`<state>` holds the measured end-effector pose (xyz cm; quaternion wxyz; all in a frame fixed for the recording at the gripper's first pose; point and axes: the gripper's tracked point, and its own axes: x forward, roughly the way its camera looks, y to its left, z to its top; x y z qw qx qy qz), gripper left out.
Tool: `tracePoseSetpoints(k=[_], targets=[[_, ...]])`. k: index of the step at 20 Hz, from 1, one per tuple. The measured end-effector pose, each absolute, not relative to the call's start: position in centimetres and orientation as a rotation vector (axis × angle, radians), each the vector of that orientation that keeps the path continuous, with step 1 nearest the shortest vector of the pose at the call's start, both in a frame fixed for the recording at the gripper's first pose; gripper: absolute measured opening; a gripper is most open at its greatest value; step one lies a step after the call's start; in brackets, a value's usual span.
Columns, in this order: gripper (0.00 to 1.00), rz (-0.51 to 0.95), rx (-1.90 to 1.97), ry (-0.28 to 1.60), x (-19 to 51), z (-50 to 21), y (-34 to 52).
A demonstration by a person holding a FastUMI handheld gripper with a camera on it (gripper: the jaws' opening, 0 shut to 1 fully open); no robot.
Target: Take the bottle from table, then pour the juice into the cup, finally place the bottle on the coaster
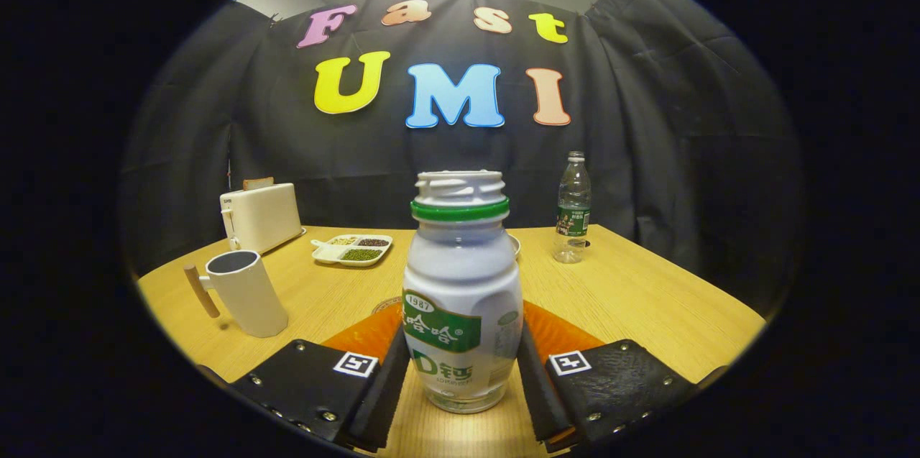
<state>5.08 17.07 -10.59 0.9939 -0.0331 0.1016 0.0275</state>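
A white juice bottle (462,300) with a green neck ring and no cap stands upright between my fingers. My gripper (461,379) is shut on it, with the black pads pressing its lower body from both sides. I cannot tell whether its base rests on the table or hangs just above it. Right behind the bottle an orange coaster (359,334) lies on the wooden table (647,300), showing on either side of it. The white cup (246,294), with a wooden handle, stands ahead to the left of my fingers, upright with its mouth open.
A white toaster (260,215) holding a slice of bread sits at the far left. Next to it lies a divided dish of beans (353,249). A clear water bottle (573,208) stands far right. A white rim (514,244) peeks out behind the juice bottle.
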Motion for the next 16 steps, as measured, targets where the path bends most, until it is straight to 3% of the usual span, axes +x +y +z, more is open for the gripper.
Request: tracePoseSetpoints(k=[16], targets=[[0.72,0.165,-0.411,0.142,7.3,-6.3,22.7]])
